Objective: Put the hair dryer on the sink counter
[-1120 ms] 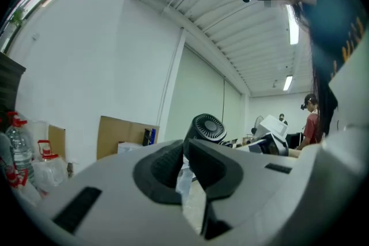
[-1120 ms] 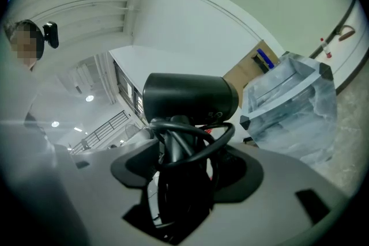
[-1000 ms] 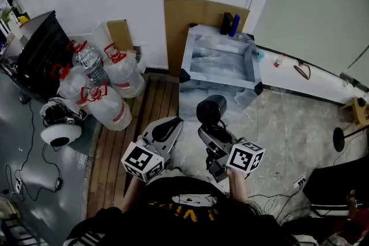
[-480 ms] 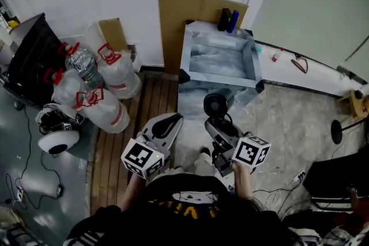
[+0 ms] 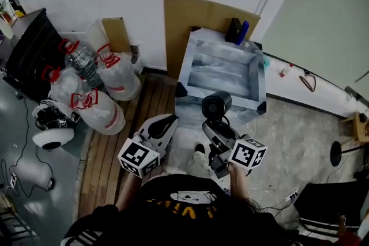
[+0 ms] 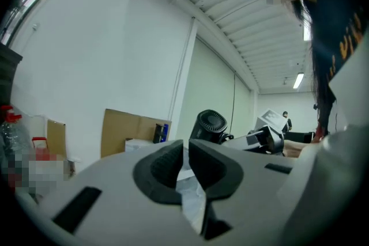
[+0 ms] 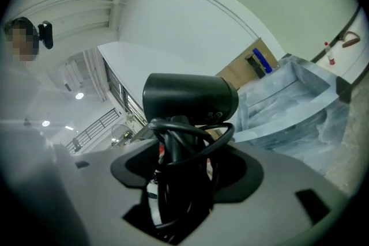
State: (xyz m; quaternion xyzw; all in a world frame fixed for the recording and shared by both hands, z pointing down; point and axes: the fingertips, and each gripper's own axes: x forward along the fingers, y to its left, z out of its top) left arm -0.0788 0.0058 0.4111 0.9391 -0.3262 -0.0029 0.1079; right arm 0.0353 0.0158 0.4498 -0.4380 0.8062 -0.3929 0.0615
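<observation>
Basin [image 5: 196, 60], set in the marbled counter [image 5: 187, 105], is showing a pale veined lining. A black and a blue bottle [image 5: 237, 31] are standing at its back rim. At left, translucent bags [image 5: 109, 75] with red ties are lying piled on the floor, and their contents cannot be made out.

Hair dryer [image 5: 216, 105] [image 7: 190, 98] is black, with a short round barrel, a grilled rear end and its cord [image 7: 199, 135] looping round the handle. It is hanging in the air near the counter's front edge, barrel uppermost.

Right gripper [image 5: 216, 134] [image 7: 181, 164] is clamping handle and cord between widely spread jaws. Left gripper [image 5: 167, 124] [image 6: 185, 152] is holding nothing, its jaws nearly touching.
</observation>
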